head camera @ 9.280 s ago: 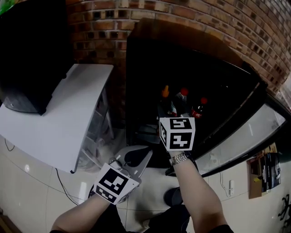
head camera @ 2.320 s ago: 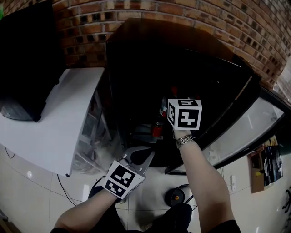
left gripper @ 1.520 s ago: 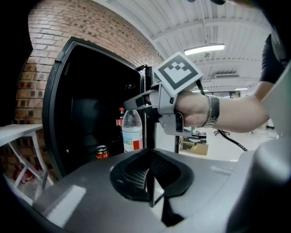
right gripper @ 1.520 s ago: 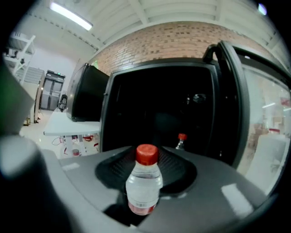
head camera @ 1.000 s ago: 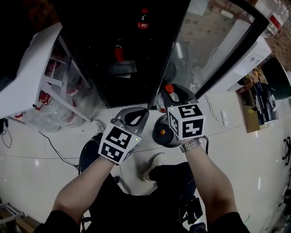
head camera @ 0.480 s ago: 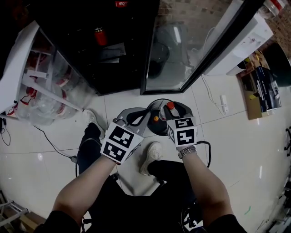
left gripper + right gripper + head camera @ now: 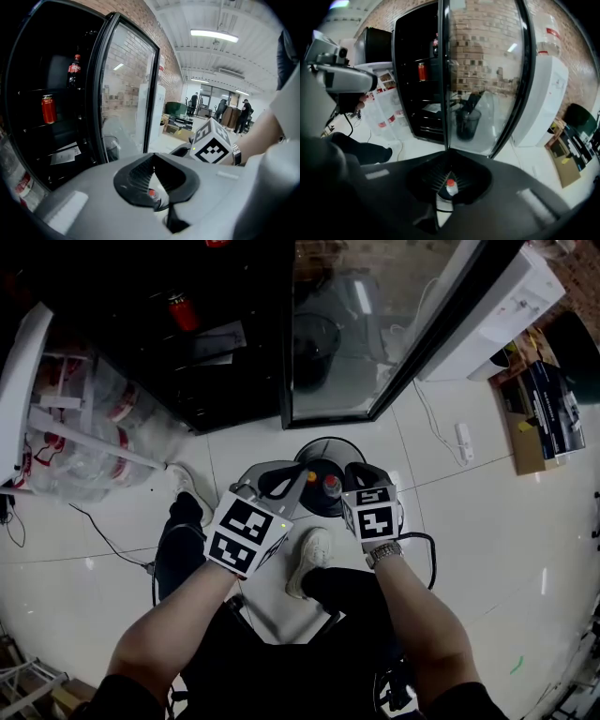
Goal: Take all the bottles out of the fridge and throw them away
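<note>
the red-capped bottle (image 7: 330, 487) sits cap up in the black bin (image 7: 325, 452) on the floor, pinched by neither gripper. the right gripper (image 7: 360, 473) hangs just beside it. its jaws have just closed together on nothing, and its own view shows the cap through the gap behind them. the left gripper (image 7: 298, 474) is likewise closed and empty. its view shows a cola bottle (image 7: 73, 70) above a red can (image 7: 48, 108) in the open fridge (image 7: 28, 56), where the head view crops the cola bottle.
</note>
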{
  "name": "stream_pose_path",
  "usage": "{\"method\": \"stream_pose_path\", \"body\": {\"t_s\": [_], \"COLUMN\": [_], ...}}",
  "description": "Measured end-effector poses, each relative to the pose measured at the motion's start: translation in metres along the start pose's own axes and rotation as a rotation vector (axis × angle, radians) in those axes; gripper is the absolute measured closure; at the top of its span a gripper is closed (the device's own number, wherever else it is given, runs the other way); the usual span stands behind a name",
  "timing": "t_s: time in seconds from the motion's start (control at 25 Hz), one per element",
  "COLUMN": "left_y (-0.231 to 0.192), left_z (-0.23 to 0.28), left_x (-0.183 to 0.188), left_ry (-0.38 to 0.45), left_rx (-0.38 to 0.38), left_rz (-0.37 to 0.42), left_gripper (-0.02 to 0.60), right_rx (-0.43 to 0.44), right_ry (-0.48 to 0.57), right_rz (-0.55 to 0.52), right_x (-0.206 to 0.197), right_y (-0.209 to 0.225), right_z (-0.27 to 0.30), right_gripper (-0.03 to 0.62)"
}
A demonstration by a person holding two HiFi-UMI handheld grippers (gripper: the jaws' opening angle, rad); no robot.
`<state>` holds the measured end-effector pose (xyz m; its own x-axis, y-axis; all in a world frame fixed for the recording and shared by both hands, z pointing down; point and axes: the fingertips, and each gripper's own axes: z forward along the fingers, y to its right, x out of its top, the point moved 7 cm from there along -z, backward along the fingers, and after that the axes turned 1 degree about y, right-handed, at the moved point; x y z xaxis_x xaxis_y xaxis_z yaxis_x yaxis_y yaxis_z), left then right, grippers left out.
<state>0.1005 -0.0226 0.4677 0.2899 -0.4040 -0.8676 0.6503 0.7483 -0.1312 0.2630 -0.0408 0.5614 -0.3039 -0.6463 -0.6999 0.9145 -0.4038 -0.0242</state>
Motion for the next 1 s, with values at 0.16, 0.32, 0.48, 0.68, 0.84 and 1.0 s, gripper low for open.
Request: {"method": "stream_pose_path", "body": {"t_s": [0.16,0.32,0.48,0.68,0.84,1.0], "left_y": [-0.002,-0.007,-0.010,-0.017,-0.031,-0.050], "left_z": [-0.002,-0.008,-0.016,-0.031,-0.044,-0.058], "left_x": [-0.003,-0.004,0.000,0.007,0.018,0.033], "left_ry": [-0.012,-0.001,0.018,0.042,0.065,0.097], "left_rx": [0.003,0.017,0.029,0.051,0.085,0.120], "left_rz": [-0.006,-0.012,-0.011,-0.005,0.001,0.010], "left_gripper": [0.577,0.577,0.577,0.577,0.577,0.577], "right_rx": [-0.001,0.009,0.016,0.040,0.058,0.086], "right_ry": [0.018,0.047,0.087,0.151,0.201,0.269], "right_rz": [0.001,0.003,-0.018,-0.046,-0.080,-0.103], "right_x": [0.006,0.019,0.034,0.065,0.093,0.127], "right_y": [-0.001,-0.007,-0.015,-0.033,-0.045,-0.061], "right_z": [0.001,-0.002,-0.008,-0.017,-0.019,-0.021], "right_gripper": [0.594,0.593,0.594,0.592,0.591,0.586]}}
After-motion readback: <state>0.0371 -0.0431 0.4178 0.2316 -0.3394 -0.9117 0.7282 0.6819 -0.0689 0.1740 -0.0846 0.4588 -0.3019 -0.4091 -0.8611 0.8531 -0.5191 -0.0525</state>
